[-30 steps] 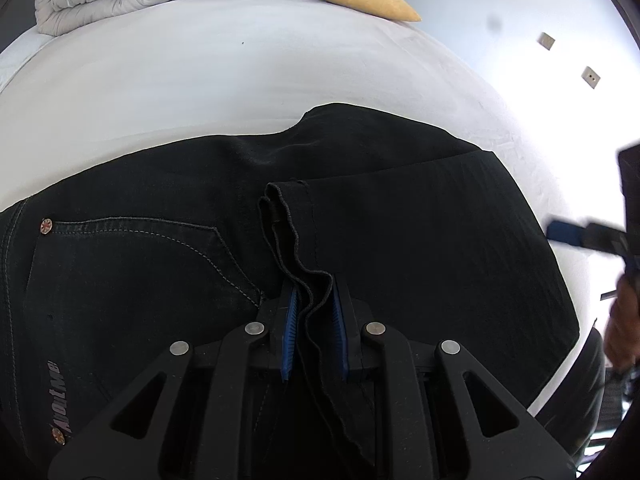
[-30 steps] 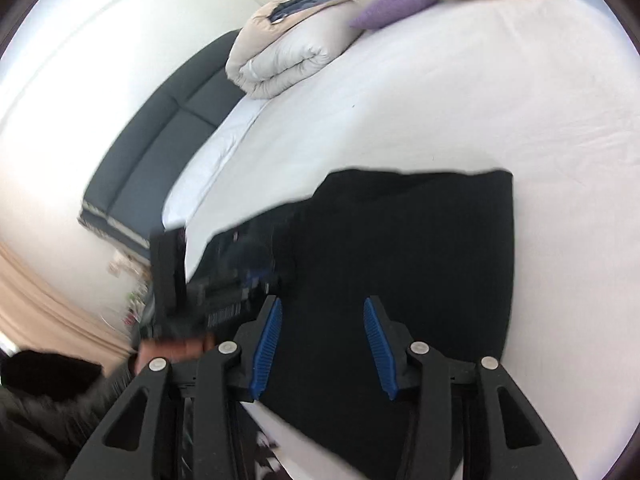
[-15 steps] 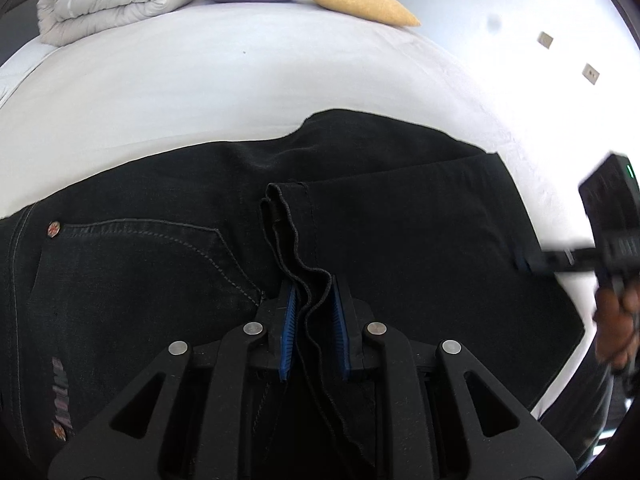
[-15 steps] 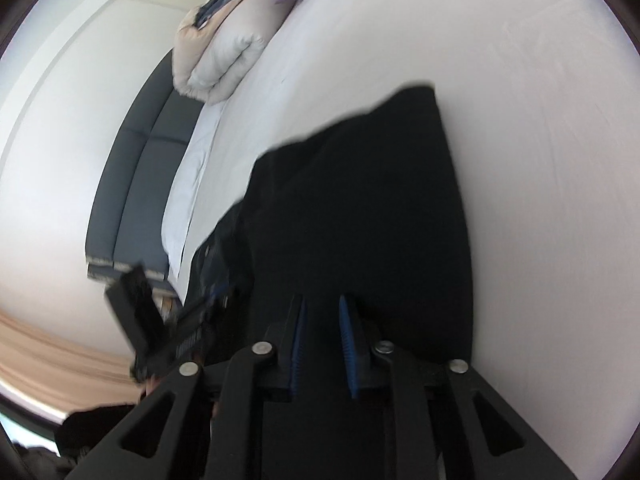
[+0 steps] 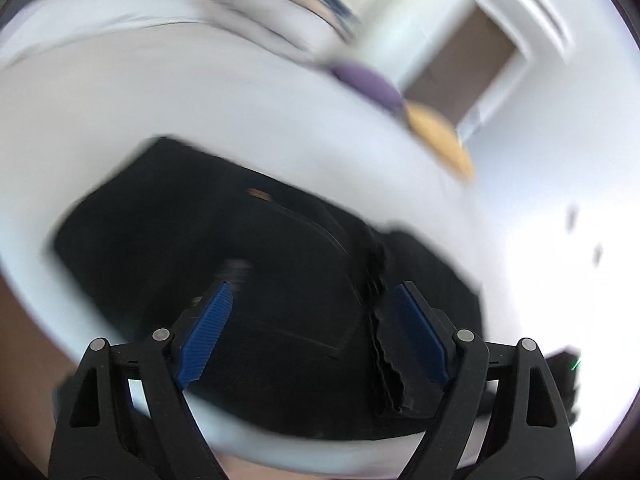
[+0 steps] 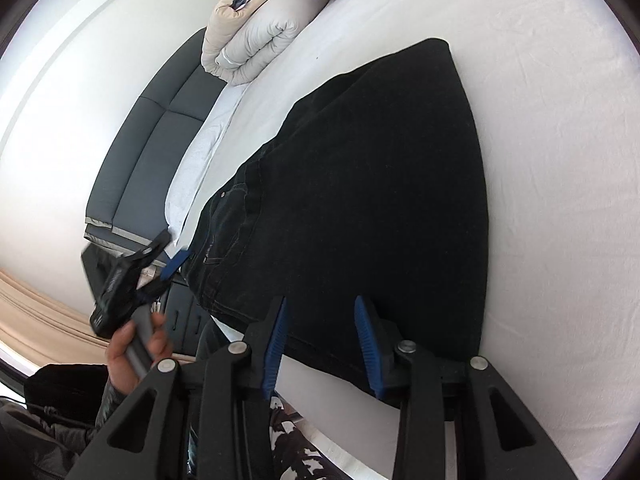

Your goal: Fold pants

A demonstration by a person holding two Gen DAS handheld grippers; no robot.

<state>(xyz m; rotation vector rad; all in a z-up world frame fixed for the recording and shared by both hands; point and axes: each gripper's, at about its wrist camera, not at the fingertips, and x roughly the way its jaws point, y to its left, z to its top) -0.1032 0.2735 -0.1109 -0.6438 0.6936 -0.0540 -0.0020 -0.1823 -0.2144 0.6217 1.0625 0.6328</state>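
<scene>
The black jeans (image 6: 360, 184) lie flat on the white bed sheet (image 6: 560, 160), folded into a broad dark panel that runs from the near edge of the bed toward the pillows. In the right wrist view the waist end, with seams and pocket stitching, sits at the left side of the panel, close to the bed edge. The far end of the panel is a straight edge well out on the sheet.

The right claw (image 6: 320, 344) is spread, its blue pads apart and nothing between them. It hangs over the near edge of the jeans. Whether the pads touch the cloth cannot be told.

The left claw (image 5: 308, 328) is also spread wide, with nothing gripped. The left wrist view is heavily motion-blurred. A ruffled hem edge (image 5: 378, 280) of the jeans lies just inside this claw's right-hand pad, loose on the panel. A copper rivet (image 5: 258, 194) and pocket stitching show faintly on the jeans ahead of the claw. In the right wrist view the left claw (image 6: 174, 262) appears at the left, held in the person's left hand (image 6: 136, 344), beside the waist end of the jeans.

At the head of the bed are a rolled white duvet (image 6: 256, 40), a purple cushion (image 5: 368, 84) and a yellow cushion (image 5: 438, 140). A dark grey sofa (image 6: 152, 144) stands alongside the bed.
</scene>
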